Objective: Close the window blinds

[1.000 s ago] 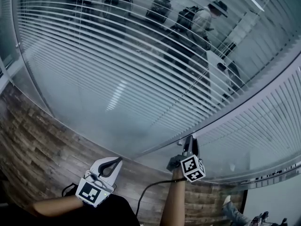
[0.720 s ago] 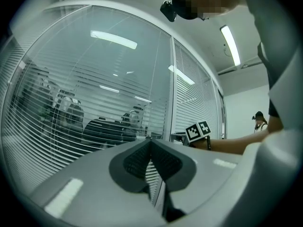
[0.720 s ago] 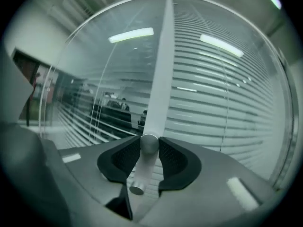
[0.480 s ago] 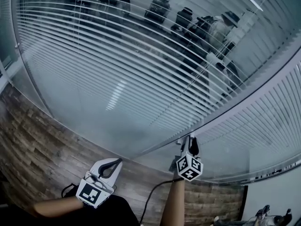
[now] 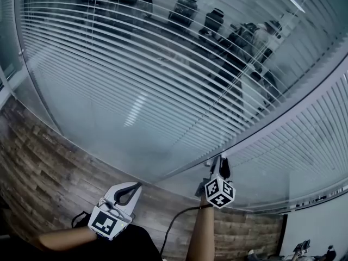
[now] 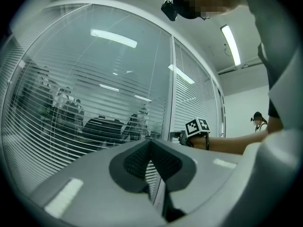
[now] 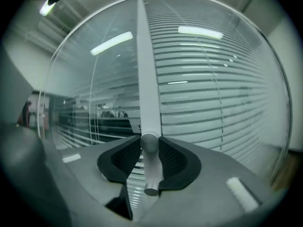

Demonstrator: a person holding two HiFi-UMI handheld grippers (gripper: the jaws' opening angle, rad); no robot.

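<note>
The slatted window blinds [image 5: 136, 80] hang behind a large glass pane, and a second panel of blinds [image 5: 304, 140] is at the right of a pale frame post [image 5: 272, 125]. On that post sits a round metal turning knob [image 7: 149, 143] with a short rod below it. My right gripper [image 5: 219, 166] [image 7: 149, 150] points level at the post, shut on the knob; its jaws have just closed a little further on it. My left gripper [image 5: 130, 188] [image 6: 151, 148] hangs lower left, away from the glass, shut with nothing in it.
Several people [image 5: 239, 42] show dimly through the slats on the far side. Wood-plank flooring [image 5: 49, 167] runs below the glass. A black cable [image 5: 174, 222] trails beside my right forearm. Another person [image 6: 258, 119] stands far off at the right.
My right gripper has rolled on the knob; its marker cube shows a different face. The figures behind the slats have shifted and look dimmer. My left gripper has stayed put.
</note>
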